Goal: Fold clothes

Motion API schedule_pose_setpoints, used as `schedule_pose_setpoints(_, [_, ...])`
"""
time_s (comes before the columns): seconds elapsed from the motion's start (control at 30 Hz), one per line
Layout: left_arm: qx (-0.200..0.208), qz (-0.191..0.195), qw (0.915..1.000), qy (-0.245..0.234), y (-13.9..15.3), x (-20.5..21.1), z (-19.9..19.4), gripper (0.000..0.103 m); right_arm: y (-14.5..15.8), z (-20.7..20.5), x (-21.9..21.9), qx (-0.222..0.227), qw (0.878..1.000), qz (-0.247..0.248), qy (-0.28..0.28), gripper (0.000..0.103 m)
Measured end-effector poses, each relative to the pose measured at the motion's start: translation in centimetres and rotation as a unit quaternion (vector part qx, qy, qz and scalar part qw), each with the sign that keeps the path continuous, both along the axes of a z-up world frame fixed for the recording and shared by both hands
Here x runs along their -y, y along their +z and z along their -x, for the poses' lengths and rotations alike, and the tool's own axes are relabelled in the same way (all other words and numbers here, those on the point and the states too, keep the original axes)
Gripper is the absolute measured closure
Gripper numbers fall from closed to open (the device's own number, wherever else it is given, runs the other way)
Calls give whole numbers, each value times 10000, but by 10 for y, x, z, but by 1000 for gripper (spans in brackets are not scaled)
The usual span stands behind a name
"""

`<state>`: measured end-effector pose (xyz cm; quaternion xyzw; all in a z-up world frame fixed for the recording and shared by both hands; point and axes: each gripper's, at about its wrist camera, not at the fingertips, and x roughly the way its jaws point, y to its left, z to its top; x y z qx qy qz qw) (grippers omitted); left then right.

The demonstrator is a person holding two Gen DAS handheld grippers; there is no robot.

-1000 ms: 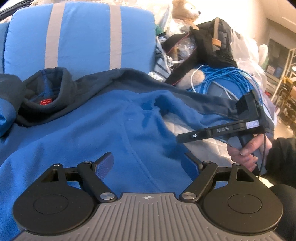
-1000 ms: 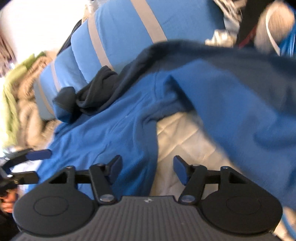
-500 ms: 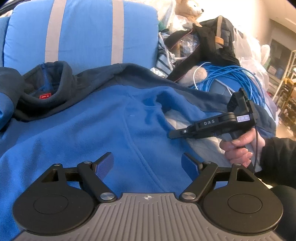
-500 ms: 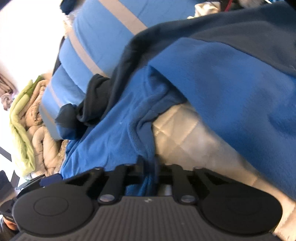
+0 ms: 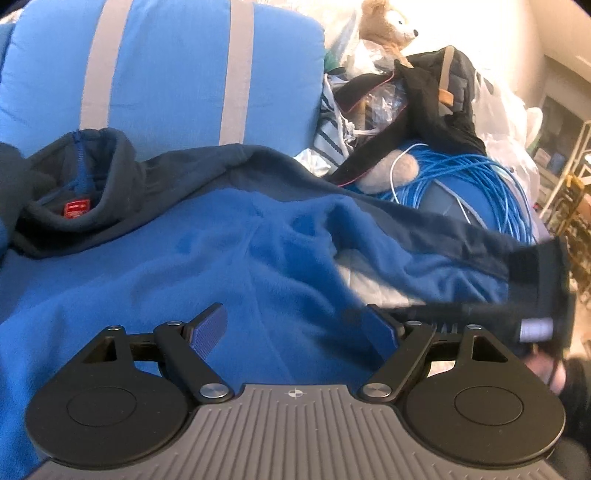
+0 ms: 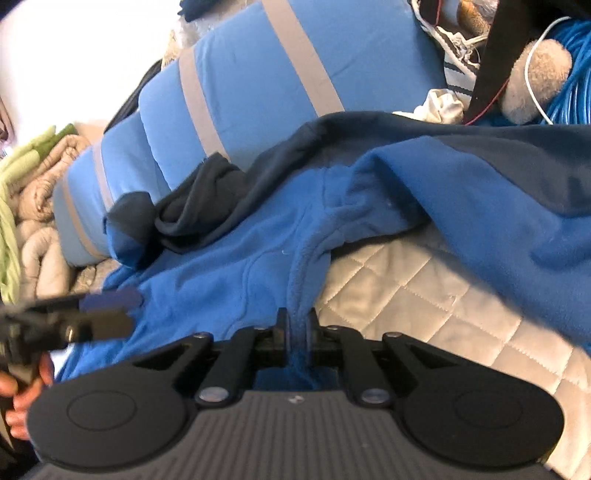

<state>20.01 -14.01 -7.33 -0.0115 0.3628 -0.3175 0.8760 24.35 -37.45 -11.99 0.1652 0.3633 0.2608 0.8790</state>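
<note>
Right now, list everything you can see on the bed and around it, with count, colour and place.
fleece jacket: one, blue with navy collar, spread on the quilt
quilt: one, white, under the jacket
striped cushions: several, light blue with grey stripes, behind the jacket
cable coil: one, blue, far right
teddy bear: one, tan, behind the clutter
black bag: one, beside the cable
left tongs: open, over the jacket
right tongs: shut on the jacket edge

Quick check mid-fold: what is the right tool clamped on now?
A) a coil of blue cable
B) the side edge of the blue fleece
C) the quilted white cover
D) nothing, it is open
B: the right tool pinches a ridge of the blue fleece between its closed pads, beside the quilted white cover.
</note>
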Motion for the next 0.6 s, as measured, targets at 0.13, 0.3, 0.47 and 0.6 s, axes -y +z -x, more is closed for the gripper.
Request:
schedule_pose_setpoints(0.13, [-113, 32, 9999, -52, -3, 21, -24, 24, -8, 0, -9, -67, 9998, -106, -123, 95])
schedule_pose_setpoints(0.3, [-223, 17, 9995, -221, -14, 55, -52, 25, -10, 5, -22, 28, 9998, -3, -193, 95])
schedule_pose_setpoints(0.47, [-65, -704, 9959, -571, -29, 96, -62, 36, -8, 7, -33, 188, 9993, 248, -219, 94])
schedule_pose_setpoints(0.6, [-27, -1396, 9867, -836, -48, 114, -65, 69, -7, 6, -35, 246, 9990, 336, -188, 95])
